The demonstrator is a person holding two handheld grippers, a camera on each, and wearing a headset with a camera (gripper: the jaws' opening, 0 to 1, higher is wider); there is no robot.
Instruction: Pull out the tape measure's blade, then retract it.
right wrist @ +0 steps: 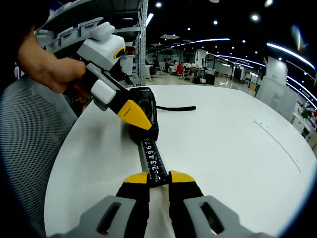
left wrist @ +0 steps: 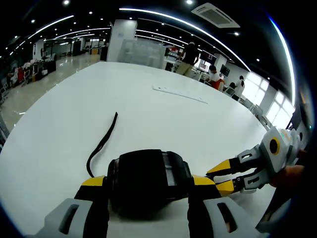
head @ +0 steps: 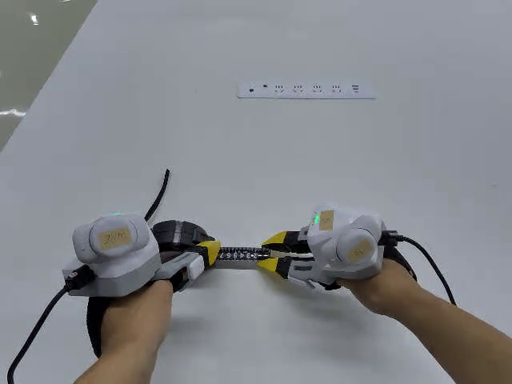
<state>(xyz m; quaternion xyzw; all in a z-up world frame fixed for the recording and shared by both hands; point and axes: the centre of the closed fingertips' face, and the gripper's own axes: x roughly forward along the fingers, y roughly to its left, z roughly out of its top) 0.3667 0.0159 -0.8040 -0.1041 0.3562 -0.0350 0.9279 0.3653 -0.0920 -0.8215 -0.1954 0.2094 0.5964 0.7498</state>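
My left gripper point(left wrist: 148, 182) clenches its fingers on the tape measure point(left wrist: 148, 171) to anchor it; my right gripper point(right wrist: 158, 179) pinches the blade point(right wrist: 151, 157), ready for pulling.

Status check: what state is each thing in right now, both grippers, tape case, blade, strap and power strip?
Left gripper: shut on case.
Right gripper: shut on blade.
Case: clamped between the left jaws.
Blade: pulled out a short way, numbers up, far end pinched.
Strap: lying loose, untouched.
Power strip: nothing plugged in.
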